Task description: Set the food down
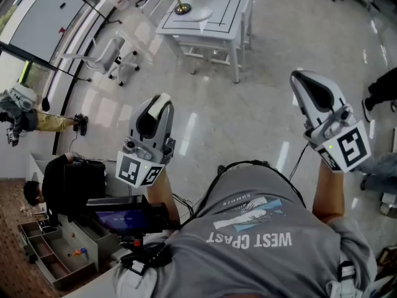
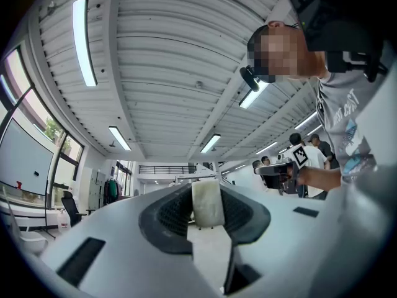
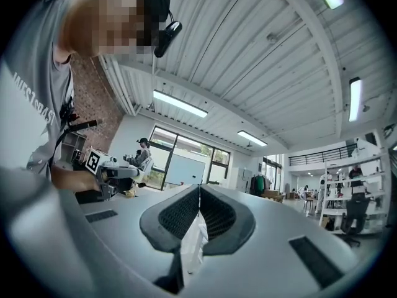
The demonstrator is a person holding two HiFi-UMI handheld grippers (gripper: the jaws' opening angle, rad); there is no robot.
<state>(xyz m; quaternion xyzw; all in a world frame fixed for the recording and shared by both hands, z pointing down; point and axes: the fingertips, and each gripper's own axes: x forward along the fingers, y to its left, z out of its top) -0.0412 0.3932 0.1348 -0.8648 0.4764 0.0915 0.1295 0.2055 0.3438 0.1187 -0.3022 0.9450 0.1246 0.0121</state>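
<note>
**Food pinched in left claw, no set-down spot in reach**

We're in the carry step. The left gripper [image 1: 162, 99] pinches a pale food block [image 2: 208, 202] between its pads, held up off any surface. The right gripper [image 1: 299, 76] has its jaws pressed together with nothing in them. Next move, we reckon: pick a surface, lower the left gripper onto it, then let go. The white table [image 1: 226, 5] is well apart, ahead of us. We can't tell what the food is. In the head view the gripper body hides it. The items on the table are too small to name.
</note>
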